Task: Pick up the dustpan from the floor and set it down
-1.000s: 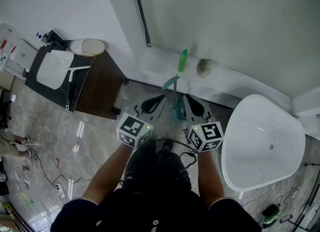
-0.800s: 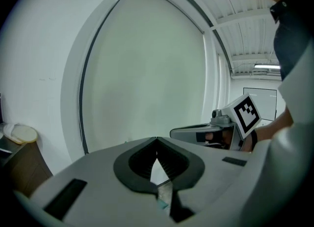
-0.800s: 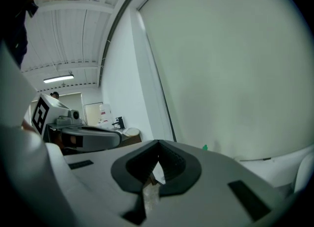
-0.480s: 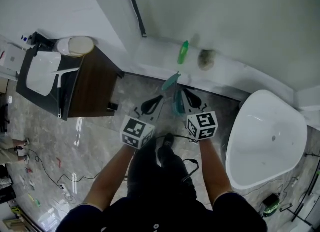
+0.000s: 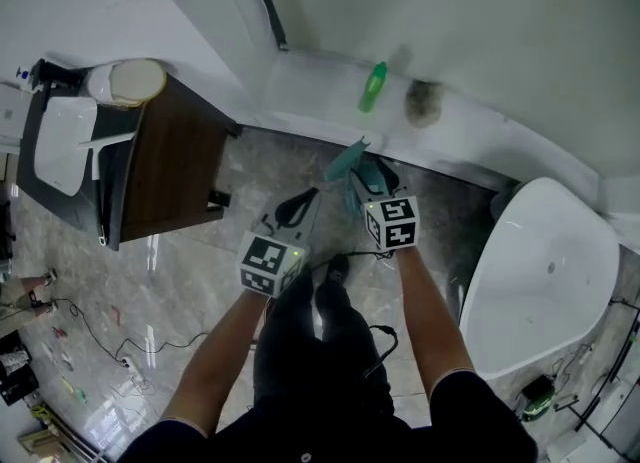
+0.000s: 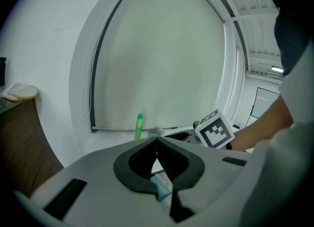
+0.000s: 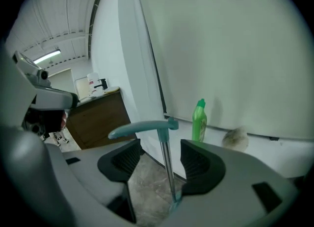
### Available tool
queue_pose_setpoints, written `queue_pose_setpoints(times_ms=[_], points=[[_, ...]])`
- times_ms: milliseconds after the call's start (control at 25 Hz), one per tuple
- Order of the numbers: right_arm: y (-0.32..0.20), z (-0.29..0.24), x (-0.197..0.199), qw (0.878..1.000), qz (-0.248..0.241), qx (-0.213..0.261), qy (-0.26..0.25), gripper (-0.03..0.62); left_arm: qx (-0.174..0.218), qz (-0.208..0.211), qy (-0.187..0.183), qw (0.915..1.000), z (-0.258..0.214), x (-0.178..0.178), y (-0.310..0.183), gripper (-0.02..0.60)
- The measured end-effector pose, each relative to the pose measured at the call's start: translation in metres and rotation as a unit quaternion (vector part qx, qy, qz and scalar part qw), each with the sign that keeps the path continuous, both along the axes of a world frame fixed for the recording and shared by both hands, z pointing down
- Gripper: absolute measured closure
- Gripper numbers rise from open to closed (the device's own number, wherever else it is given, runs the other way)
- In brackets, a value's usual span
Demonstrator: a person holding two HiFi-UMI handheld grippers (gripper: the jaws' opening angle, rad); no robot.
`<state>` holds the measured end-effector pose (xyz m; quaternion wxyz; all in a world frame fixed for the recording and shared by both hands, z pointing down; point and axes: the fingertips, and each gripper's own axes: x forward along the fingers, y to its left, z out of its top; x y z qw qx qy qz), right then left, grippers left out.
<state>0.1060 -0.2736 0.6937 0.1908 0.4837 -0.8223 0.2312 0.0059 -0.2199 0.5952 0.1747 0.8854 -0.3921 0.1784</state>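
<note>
We stand over the dustpan [image 5: 352, 165], which rests upright on the marble floor [image 5: 200, 281] at our twelve o'clock, just short of the white ledge [image 5: 310, 91] that carries the green bottle [image 5: 372, 87].

The right gripper [image 5: 368, 179] has just been opening its fingers. They now stand wide apart with the dustpan's thin metal shaft [image 7: 167, 164] running up between them and touching neither pad. The curved teal handle [image 7: 140, 128] sits above the fingers and sweeps off toward nine o'clock. The left gripper [image 5: 298, 207] hovers beside it at about ten o'clock, its fingers closed tip to tip on nothing.

The step in hand, as we judge it, is taking hold of the shaft. To do it well:

- We should centre the shaft deep between the pads before closing, since a thin round tube can slip out of a grip made only at the tips.
- We should grip high, just under the teal handle, so the pan hangs below and does not swing.
- The fingers should close squarely across the shaft, and the lift should go straight up.
- We keep the left gripper clear, and keep the pan away from the bottle at twelve o'clock and the bathtub [image 5: 540, 281] at three.
</note>
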Motion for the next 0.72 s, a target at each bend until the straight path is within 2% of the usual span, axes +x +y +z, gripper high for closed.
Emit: queue_pose_setpoints(times_ms=[200,440,600,720], points=[[-0.017,0.037,-0.009,0.999,-0.022,-0.025,0.025,0.347,-0.015,-0.005,-0.001,0.9999,0.017,-0.006,-0.004,0.568],[-0.041,0.036,-0.017,1.000,-0.013,-0.006,0.023,0.351,-0.029,-0.011,0.000,0.9995,0.028,-0.015,-0.007,0.568],[-0.043,0.034,-0.015,1.000,0.001,-0.004,0.027,0.477,-0.028,-0.013,0.005,0.9995,0.027,-0.017,-0.009,0.568],[-0.043,0.034,-0.017,1.000,0.001,0.000,0.027,0.488,-0.028,-0.013,0.006,0.9995,0.027,-0.019,-0.011,0.568]])
